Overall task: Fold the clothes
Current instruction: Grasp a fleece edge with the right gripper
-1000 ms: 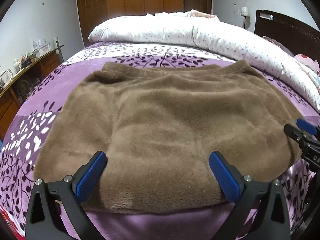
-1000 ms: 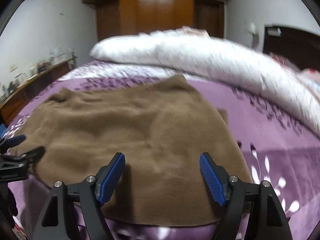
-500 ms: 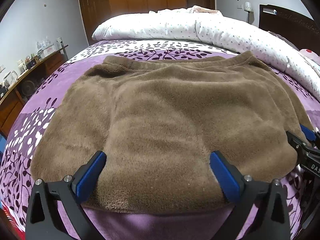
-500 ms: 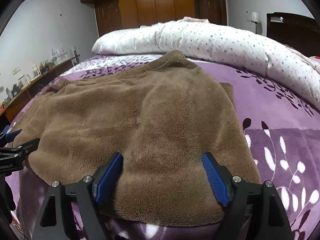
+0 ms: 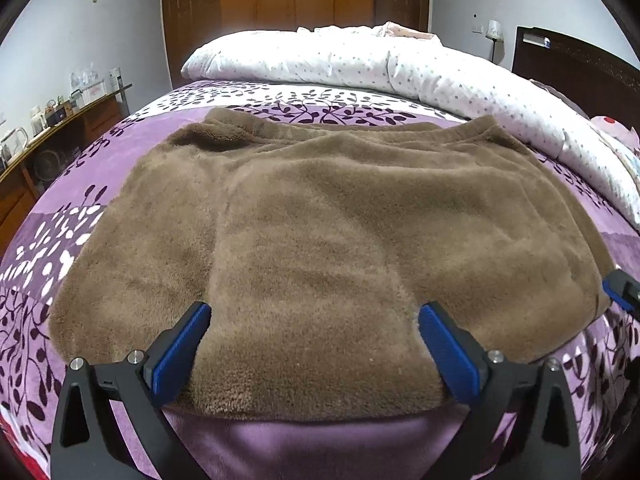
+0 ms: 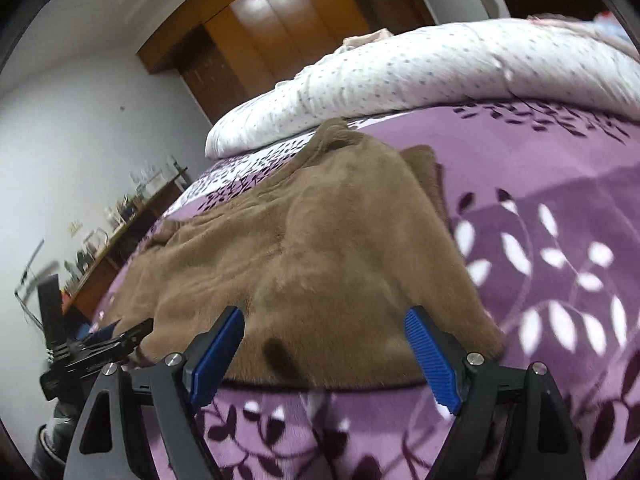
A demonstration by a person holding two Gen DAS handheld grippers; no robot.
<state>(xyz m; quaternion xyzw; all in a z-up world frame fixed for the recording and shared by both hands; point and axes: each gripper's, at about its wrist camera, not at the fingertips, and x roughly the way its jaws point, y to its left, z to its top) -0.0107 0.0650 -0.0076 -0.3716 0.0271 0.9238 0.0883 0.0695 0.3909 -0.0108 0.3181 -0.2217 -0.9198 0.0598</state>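
The brown fleece garment [image 5: 320, 224] is spread flat on the purple leaf-patterned bedspread [image 5: 80, 240], its near hem lying between the wide-spread blue pads of the left gripper [image 5: 312, 352]. Nothing is gripped. The right gripper [image 6: 324, 356] is also held wide at the garment's right corner, tilted, with nothing clamped. The white dotted duvet [image 5: 360, 60] is seen beyond. Only the right view shows the extra fold [image 6: 424, 168] at the far edge. No writing can be read.
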